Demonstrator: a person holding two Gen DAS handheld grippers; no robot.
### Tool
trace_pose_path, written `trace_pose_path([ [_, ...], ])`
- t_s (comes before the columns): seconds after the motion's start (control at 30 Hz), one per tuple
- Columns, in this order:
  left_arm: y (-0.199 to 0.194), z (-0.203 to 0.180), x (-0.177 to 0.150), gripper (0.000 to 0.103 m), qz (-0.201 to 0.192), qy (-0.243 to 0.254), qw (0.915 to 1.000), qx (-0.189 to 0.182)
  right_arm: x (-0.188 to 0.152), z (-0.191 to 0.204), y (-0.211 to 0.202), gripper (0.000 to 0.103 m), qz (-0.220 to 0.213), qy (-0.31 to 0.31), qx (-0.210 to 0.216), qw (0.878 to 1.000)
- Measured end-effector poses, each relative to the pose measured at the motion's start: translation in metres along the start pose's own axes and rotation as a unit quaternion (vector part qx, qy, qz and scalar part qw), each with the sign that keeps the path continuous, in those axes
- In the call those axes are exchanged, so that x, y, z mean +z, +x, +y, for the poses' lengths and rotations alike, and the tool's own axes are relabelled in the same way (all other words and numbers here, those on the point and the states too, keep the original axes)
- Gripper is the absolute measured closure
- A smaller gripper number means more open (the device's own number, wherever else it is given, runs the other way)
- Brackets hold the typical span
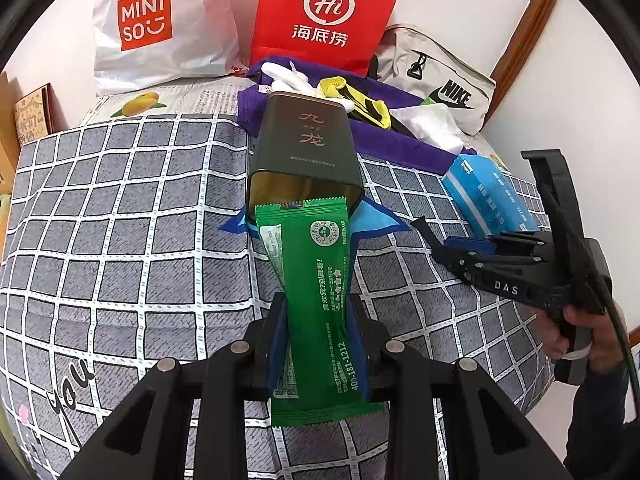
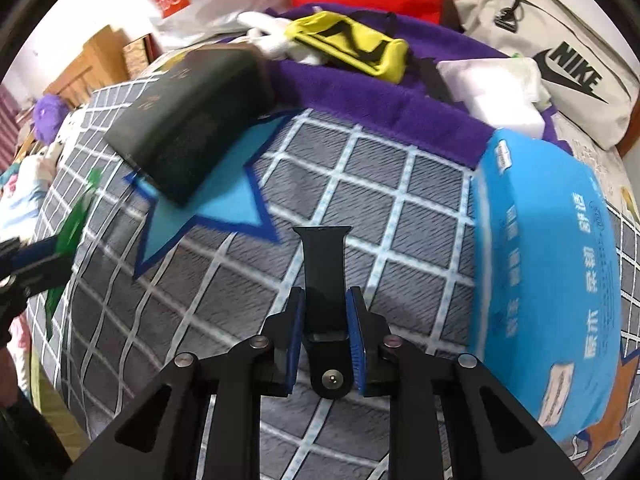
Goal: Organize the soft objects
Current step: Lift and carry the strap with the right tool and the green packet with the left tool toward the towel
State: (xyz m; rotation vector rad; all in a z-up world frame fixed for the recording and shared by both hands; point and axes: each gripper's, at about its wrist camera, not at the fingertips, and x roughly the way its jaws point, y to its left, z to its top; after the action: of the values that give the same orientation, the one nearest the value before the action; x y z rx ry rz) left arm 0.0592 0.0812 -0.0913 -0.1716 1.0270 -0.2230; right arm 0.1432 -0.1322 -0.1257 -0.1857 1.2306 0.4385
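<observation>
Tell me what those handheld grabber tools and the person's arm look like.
Each gripper is black plastic: angular linkage arms with silver round pins and two fingers lined with blue pads. The right gripper carries white letters "DAS" on its body and a tall black plate. A black cable runs past the hand, above a dark sleeve.

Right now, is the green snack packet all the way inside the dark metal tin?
No, the green snack packet is held in the left tongs, its top edge just at the dark metal tin's open mouth.

Both wrist cams look steeply down, close over checked bedspread [image 1: 120, 240]; both see dark tin [image 1: 306, 140].
</observation>
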Motion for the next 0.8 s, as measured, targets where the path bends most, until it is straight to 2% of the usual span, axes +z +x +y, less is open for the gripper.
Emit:
trace_pose_path([
  [0.17, 0.000, -0.001, -0.001, 0.075, 0.003, 0.004, 1.0000, 0.000, -0.001, -0.004, -0.001, 0.079, 0.002, 0.012, 0.007, 1.000],
  [0.3, 0.000, 0.001, 0.000, 0.075, 0.001, 0.000, 1.0000, 0.000, -0.001, 0.000, -0.001, 0.077, -0.009, -0.006, -0.016, 1.000],
  [0.4, -0.002, 0.002, -0.001, 0.075, -0.001, -0.001, 1.0000, 0.000, 0.002, 0.004, 0.000, 0.081, -0.011, -0.013, -0.017, 1.000],
  [0.47, -0.002, 0.002, -0.001, 0.075, 0.000, 0.000, 1.0000, 0.001, 0.000, 0.001, -0.002, 0.081, -0.006, -0.006, -0.005, 1.000],
  [0.6, -0.001, 0.000, -0.001, 0.075, 0.002, -0.001, 1.0000, 0.001, -0.004, 0.004, -0.003, 0.080, -0.003, -0.007, -0.016, 1.000],
  [0.7, 0.003, 0.000, -0.001, 0.075, 0.006, -0.005, 1.0000, -0.004, -0.006, 0.007, -0.004, 0.080, -0.015, -0.013, -0.022, 1.000],
  [0.8, 0.005, -0.002, 0.001, 0.075, 0.006, -0.004, 1.0000, -0.005, -0.009, 0.002, -0.005, 0.082, -0.025, -0.007, -0.007, 1.000],
])
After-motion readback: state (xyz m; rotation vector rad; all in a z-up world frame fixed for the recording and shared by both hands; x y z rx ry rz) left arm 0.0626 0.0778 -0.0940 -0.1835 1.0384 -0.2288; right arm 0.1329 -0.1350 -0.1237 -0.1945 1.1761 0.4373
